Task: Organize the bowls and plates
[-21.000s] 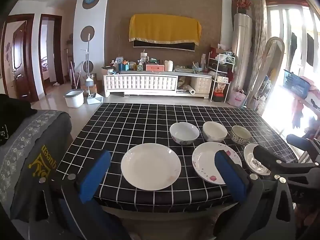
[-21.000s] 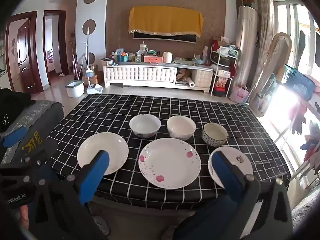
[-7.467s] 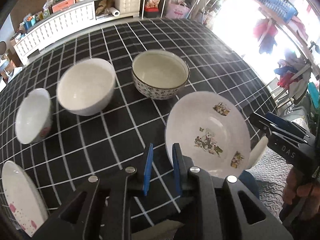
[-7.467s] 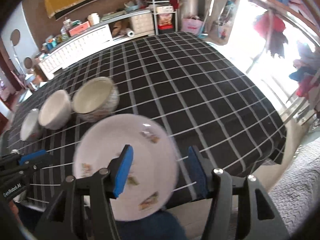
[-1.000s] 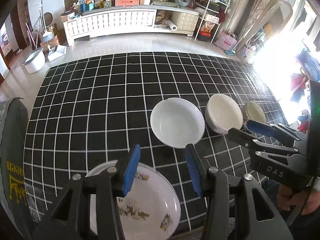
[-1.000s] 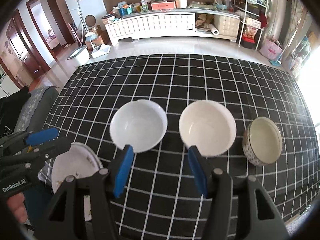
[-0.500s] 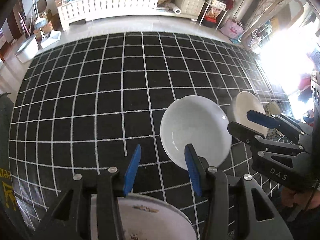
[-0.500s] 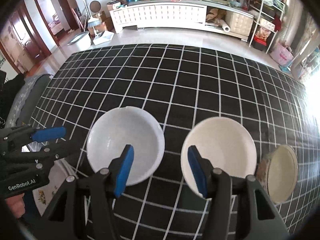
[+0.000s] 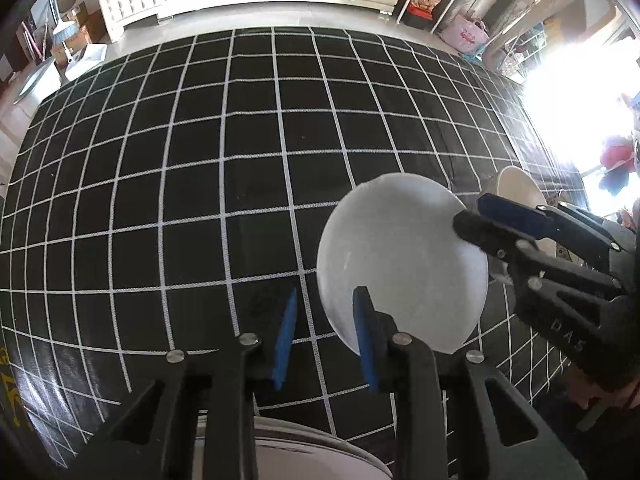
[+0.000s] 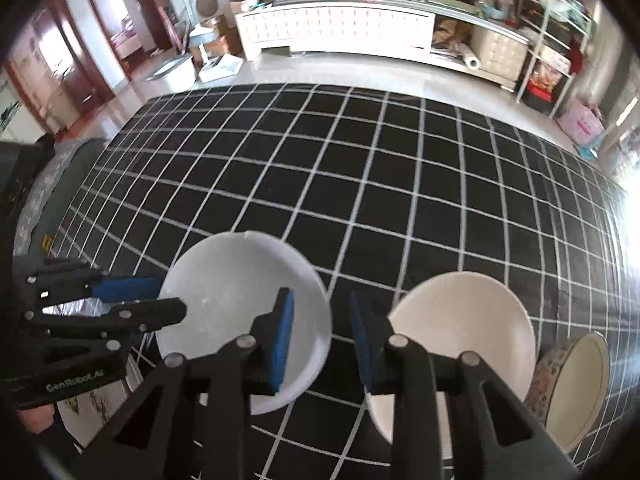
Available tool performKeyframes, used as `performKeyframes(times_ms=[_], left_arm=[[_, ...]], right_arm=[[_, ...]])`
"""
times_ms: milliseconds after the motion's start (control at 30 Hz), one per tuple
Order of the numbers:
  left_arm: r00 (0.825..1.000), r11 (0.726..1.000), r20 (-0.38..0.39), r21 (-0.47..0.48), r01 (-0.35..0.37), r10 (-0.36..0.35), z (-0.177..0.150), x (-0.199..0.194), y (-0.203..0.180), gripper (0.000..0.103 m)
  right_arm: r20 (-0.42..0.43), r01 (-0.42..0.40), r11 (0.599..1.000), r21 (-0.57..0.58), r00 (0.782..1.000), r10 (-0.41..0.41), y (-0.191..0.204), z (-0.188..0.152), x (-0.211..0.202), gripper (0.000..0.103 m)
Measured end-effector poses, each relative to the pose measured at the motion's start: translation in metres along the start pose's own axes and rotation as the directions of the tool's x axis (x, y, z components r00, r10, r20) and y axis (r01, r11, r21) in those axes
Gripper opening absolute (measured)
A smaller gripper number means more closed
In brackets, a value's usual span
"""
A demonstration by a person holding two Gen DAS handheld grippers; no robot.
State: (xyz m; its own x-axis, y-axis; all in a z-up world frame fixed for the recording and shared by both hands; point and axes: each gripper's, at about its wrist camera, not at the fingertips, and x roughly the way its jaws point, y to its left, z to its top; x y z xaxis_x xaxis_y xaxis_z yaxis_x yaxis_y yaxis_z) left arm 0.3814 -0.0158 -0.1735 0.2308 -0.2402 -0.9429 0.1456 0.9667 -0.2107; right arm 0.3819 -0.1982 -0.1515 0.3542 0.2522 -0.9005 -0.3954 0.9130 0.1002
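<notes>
A white bowl point(image 9: 404, 260) point(image 10: 240, 304) sits on the black checked tablecloth point(image 9: 200, 140). My left gripper point(image 9: 324, 336) is open, its right finger over the bowl's near rim and its left finger outside. My right gripper point(image 10: 320, 336) is open, its left finger over the bowl's right rim; in the left wrist view it point(image 9: 480, 216) reaches the bowl's right edge. A cream bowl point(image 10: 460, 332) and a patterned bowl point(image 10: 576, 392) stand to the right. A stack of plates point(image 9: 320, 452) point(image 10: 92, 408) lies at the near left edge.
The tablecloth point(image 10: 360, 180) stretches away behind the bowls. A white cabinet point(image 10: 340, 28) and a shelf rack point(image 10: 552, 40) stand across the floor beyond the table. A dark chair back point(image 10: 40, 184) is at the left.
Both grippers have dropped and closed in on the white bowl from either side. Their jaws have narrowed. The bowl has stayed in place.
</notes>
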Motion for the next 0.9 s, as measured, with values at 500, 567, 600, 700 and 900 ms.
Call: performKeyframes(times_ms=[500, 567, 600, 700, 900], left_arm=[[1.0, 0.999, -0.023, -0.041, 0.017, -0.018, 0.002, 0.013, -0.006, 0.009], [0.999, 0.998, -0.032, -0.059, 0.027, -0.029, -0.004, 0.009, -0.005, 0.009], [0.999, 0.998, -0.03, -0.055, 0.025, -0.027, -0.008, 0.005, -0.003, 0.009], [1.0, 0.999, -0.017, -0.038, 0.022, -0.023, -0.018, -0.006, -0.011, 0.009], [1.0, 0.999, 0.006, -0.018, 0.027, -0.027, -0.038, -0.029, -0.034, 0.009]], right_arm=[[-0.037, 0.023, 0.998, 0.058, 0.999, -0.021, -0.004, -0.005, 0.008, 0.009], [-0.032, 0.007, 0.997, 0.078, 0.999, -0.005, -0.004, -0.007, 0.002, 0.009], [-0.029, 0.004, 0.997, 0.081, 1.0, -0.002, -0.003, -0.009, -0.002, 0.009], [-0.011, 0.021, 0.997, 0.072, 1.0, -0.02, 0.002, -0.016, -0.017, 0.009], [0.012, 0.025, 0.995, 0.092, 1.0, -0.026, 0.004, -0.032, -0.046, 0.009]])
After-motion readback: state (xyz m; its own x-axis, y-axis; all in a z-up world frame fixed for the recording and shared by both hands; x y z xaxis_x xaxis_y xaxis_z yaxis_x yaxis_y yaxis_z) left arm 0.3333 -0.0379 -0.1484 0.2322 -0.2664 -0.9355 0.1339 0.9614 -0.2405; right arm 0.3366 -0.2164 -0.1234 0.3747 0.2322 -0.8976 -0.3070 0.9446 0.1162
